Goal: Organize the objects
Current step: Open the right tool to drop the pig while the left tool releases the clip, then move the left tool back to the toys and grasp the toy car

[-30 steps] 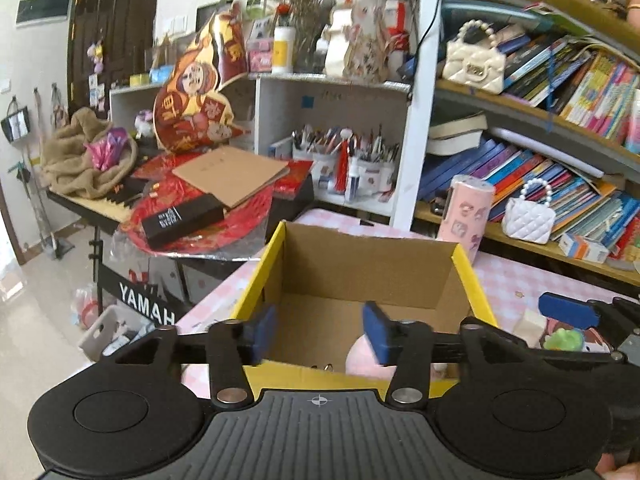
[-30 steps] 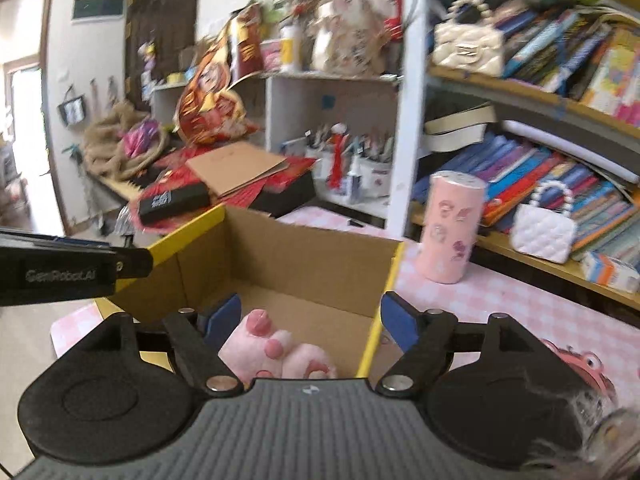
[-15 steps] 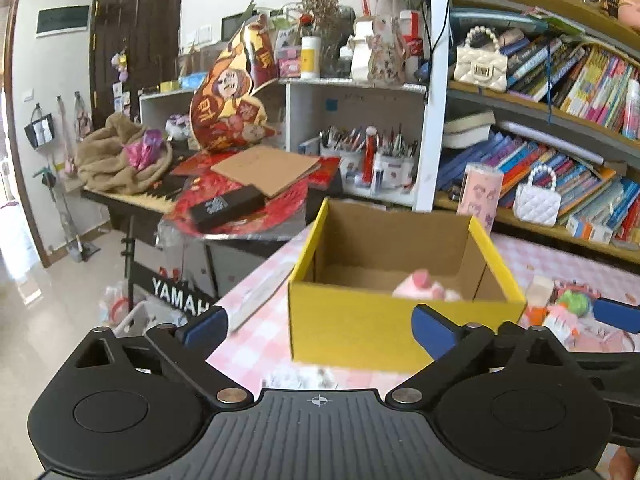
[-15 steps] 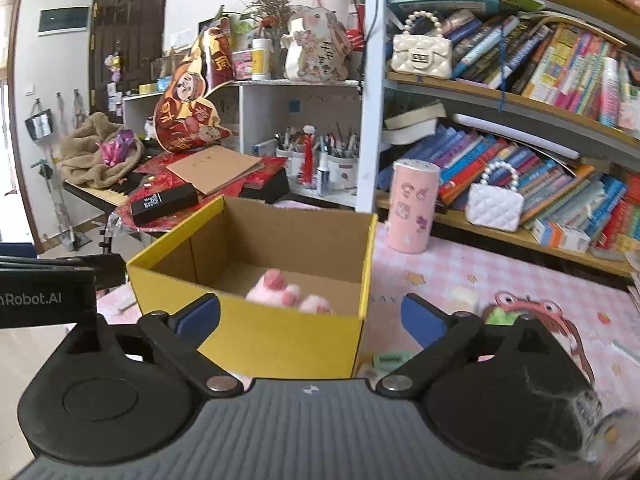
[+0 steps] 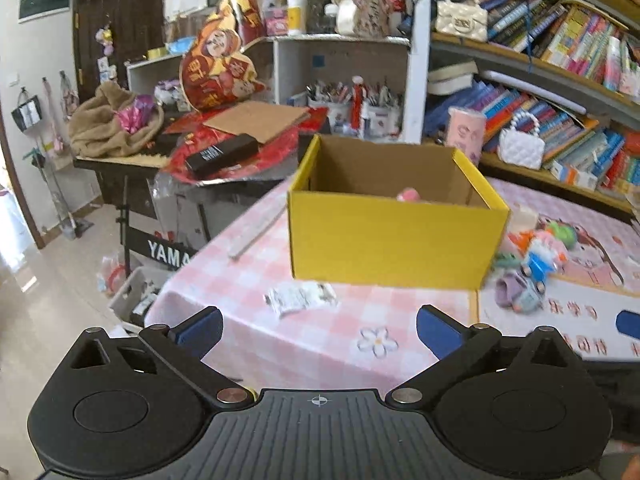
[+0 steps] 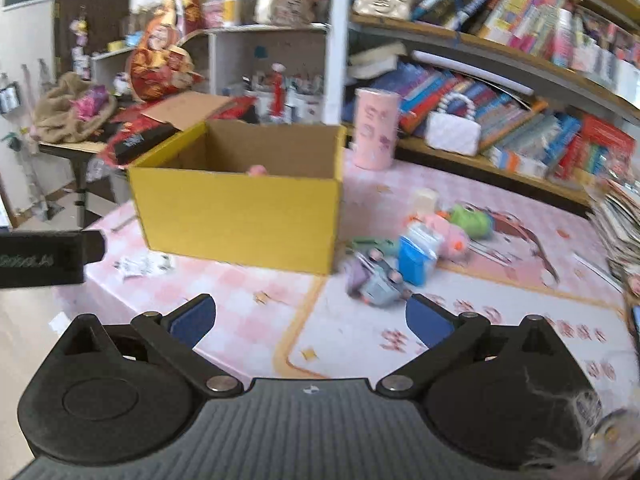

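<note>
Item: yellow box [image 5: 396,240], open top up, long side lying across both views on the pink checked worktop [image 5: 320,336], with a pink plush [image 6: 257,169] just showing inside. We are holding the left gripper [image 5: 318,330] and right gripper [image 6: 308,318] short of it, fingers spread wide and empty. We are judging that this is for reaching the small toys [image 6: 400,256] lying beside the box's right end.

Pink checked table [image 5: 256,280] with yellow box [image 5: 394,240], toy pile [image 6: 404,252], crumpled wrapper [image 5: 300,298], pink canister [image 6: 376,134].

White letters "YAMA" stand on the black keyboard stand panel [image 5: 168,255].
</note>
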A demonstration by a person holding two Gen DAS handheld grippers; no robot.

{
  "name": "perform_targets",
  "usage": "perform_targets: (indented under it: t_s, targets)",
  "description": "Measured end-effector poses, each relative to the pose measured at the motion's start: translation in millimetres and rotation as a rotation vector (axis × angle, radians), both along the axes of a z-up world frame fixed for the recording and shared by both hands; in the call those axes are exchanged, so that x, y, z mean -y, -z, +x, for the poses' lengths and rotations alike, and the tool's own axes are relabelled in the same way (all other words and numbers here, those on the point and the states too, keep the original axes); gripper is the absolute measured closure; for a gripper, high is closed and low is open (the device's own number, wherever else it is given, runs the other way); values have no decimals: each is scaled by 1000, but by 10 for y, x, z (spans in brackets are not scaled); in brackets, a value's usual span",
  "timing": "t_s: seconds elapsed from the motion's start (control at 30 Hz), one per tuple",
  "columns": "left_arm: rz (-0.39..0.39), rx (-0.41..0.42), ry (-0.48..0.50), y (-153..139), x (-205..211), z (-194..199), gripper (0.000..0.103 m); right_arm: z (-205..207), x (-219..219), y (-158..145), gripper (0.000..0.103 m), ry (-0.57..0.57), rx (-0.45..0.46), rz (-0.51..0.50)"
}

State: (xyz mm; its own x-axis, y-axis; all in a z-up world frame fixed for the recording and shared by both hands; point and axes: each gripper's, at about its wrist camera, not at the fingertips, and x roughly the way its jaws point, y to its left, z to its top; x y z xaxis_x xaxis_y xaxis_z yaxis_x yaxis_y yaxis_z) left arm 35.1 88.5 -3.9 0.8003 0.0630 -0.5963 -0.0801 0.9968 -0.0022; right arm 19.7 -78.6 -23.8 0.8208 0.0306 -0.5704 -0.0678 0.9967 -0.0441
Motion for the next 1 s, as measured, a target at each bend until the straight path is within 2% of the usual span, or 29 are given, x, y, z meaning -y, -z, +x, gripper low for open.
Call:
perform_targets:
  t_s: [0.23,0.53,1.0]
  targets:
    - [-14,-39,68,100,106,-121,0,-173,179,31,1,135,-23,-8]
    - [-40,-38,167,120,309,-164,0,-418,378,-2,1,239,-12,-10]
    - [-51,-52,336,161,882,-55,0,-668,899,23,1,427,-23,8]
